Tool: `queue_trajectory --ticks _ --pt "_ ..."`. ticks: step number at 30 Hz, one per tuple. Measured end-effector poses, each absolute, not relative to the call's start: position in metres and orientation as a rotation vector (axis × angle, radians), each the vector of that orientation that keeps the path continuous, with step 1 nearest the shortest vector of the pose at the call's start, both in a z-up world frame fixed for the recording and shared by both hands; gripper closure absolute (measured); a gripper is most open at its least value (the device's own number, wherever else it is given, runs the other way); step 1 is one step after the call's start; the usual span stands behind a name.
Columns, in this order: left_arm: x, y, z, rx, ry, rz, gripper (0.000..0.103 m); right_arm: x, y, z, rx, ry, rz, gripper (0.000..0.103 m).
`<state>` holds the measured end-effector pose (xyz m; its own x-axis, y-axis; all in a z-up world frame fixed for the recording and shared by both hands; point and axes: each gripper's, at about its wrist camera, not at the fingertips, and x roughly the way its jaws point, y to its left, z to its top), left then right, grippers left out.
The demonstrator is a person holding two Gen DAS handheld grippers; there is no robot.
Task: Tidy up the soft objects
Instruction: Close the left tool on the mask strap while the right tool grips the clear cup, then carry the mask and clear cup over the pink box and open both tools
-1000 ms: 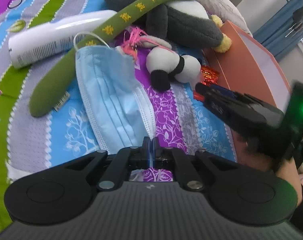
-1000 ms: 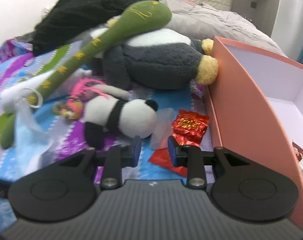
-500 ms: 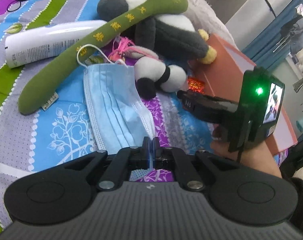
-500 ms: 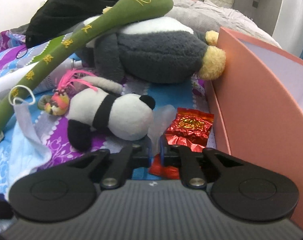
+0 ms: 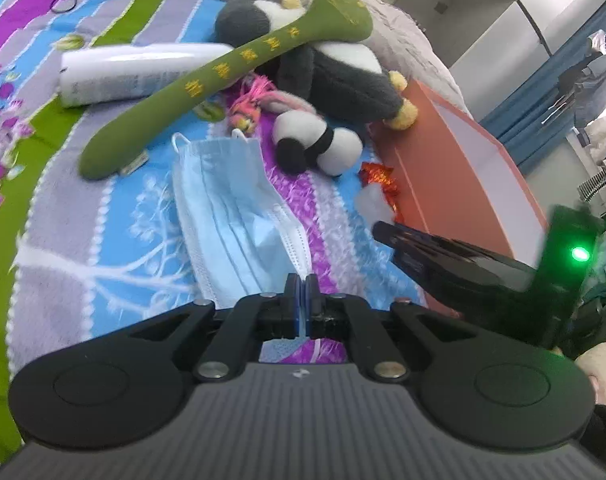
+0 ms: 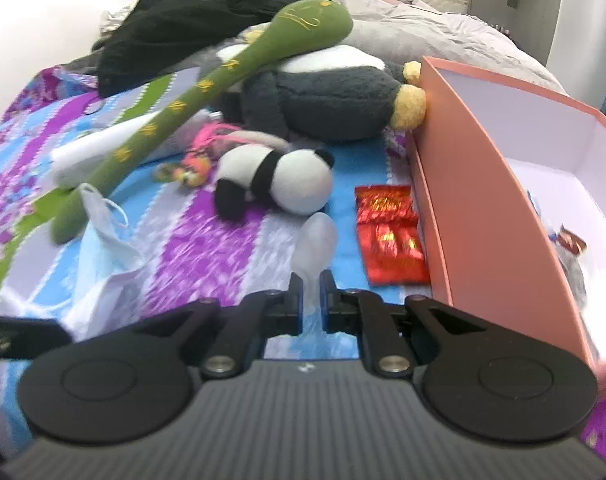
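My left gripper [image 5: 301, 286] is shut on the near edge of a blue face mask [image 5: 231, 216], which lies draped on the striped blanket; the mask also shows in the right wrist view [image 6: 103, 248]. My right gripper [image 6: 311, 292] is shut on a clear soft pouch [image 6: 318, 240] and holds it above the blanket; the pouch shows in the left wrist view [image 5: 371, 202]. A small panda plush [image 6: 279, 180], a big grey penguin plush [image 6: 323, 100] and a long green plush [image 6: 207, 84] lie beyond. The orange box [image 6: 463, 184] stands open at the right.
A red foil packet [image 6: 387, 232] lies beside the box wall. A white bottle [image 5: 135, 72] and a pink toy [image 5: 251, 100] lie on the blanket. Black clothing [image 6: 191, 20] is piled at the back. Some items sit inside the box [image 6: 567, 240].
My right gripper closed on the clear pouch and lifted it back off the blanket. My left gripper kept hold of the mask and rose, pulling back.
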<state>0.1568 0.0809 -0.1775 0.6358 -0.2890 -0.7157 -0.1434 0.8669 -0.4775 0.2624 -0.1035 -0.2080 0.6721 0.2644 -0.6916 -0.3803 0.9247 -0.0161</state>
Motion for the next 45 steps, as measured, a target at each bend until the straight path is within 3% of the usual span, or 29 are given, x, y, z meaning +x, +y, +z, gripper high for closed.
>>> queue_trajectory --ticks 9,11,13,15,18,27,31,32,33,34,39,45 --pt "0.143 0.079 -0.200 -0.464 0.912 0.082 0.098 0.215 -0.110 -0.210 -0.106 0.833 0.417 0.088" --pt "0.141 0.078 -0.204 -0.431 0.908 0.139 0.092 0.215 -0.112 -0.213 -0.097 0.852 0.422 0.085" --pt "0.140 0.079 -0.208 -0.416 0.911 0.190 0.074 0.215 -0.114 -0.215 -0.098 0.862 0.406 0.076" --pt "0.139 0.082 -0.212 -0.420 0.923 0.212 0.064 0.217 -0.117 -0.215 -0.089 0.869 0.400 0.071" --pt "0.140 0.086 -0.216 -0.440 0.934 0.206 0.063 0.219 -0.119 -0.214 -0.078 0.860 0.396 0.061" --pt "0.154 0.081 -0.225 -0.498 0.955 0.139 0.061 0.232 -0.121 -0.226 -0.023 0.882 0.385 0.060" --pt "0.158 0.078 -0.226 -0.491 0.948 0.120 0.064 0.233 -0.120 -0.231 -0.032 0.885 0.389 0.072" --pt "0.160 0.074 -0.226 -0.481 0.949 0.108 0.069 0.232 -0.120 -0.231 -0.028 0.884 0.401 0.075" --pt "0.160 0.073 -0.227 -0.478 0.950 0.100 0.083 0.231 -0.121 -0.231 -0.024 0.884 0.409 0.081" --pt "0.161 0.071 -0.228 -0.481 0.954 0.087 0.091 0.231 -0.122 -0.230 -0.024 0.881 0.413 0.084" --pt "0.160 0.061 -0.222 -0.440 0.930 0.071 0.099 0.225 -0.125 -0.218 -0.027 0.858 0.424 0.088" --pt "0.152 0.057 -0.195 -0.448 0.887 0.049 0.100 0.213 -0.131 -0.197 -0.013 0.817 0.421 0.088"
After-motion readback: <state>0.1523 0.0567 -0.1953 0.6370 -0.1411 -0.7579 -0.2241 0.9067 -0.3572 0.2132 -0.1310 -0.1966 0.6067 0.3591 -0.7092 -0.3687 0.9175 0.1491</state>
